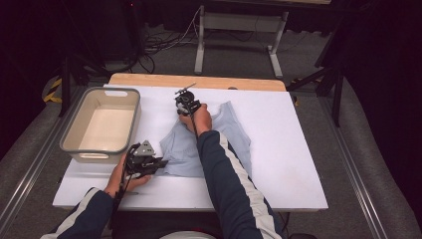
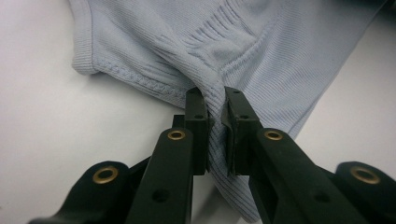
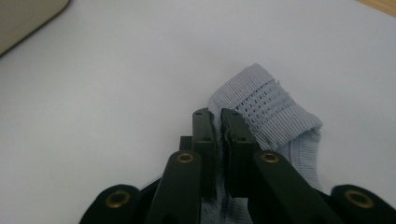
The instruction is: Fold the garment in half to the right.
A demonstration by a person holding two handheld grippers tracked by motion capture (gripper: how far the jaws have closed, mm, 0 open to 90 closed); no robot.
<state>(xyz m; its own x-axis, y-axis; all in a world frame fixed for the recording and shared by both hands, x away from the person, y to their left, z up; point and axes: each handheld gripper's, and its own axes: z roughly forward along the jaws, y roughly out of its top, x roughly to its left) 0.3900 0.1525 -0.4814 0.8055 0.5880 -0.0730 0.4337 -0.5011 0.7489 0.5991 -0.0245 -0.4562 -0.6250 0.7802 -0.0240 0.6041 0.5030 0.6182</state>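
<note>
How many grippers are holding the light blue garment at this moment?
2. The left gripper pinches the light blue garment at its near left edge, jaws closed on a fold. The right gripper pinches a strap end at the far side, by the grey bin.

Garment (image 1: 226,142) mid-table (image 1: 293,149), bin (image 1: 82,117) to its left.

Lighting: bright, even overhead light on the white table (image 1: 278,149); surroundings beyond it dim to near black. Shadows: soft, short, close under the fabric (image 2: 280,56). Glare: none marked. Focus: high view soft and grainy; gripper views sharp at the fingertips (image 2: 196,100), cloth beyond them blurring, nearest arms slightly soft.
</note>
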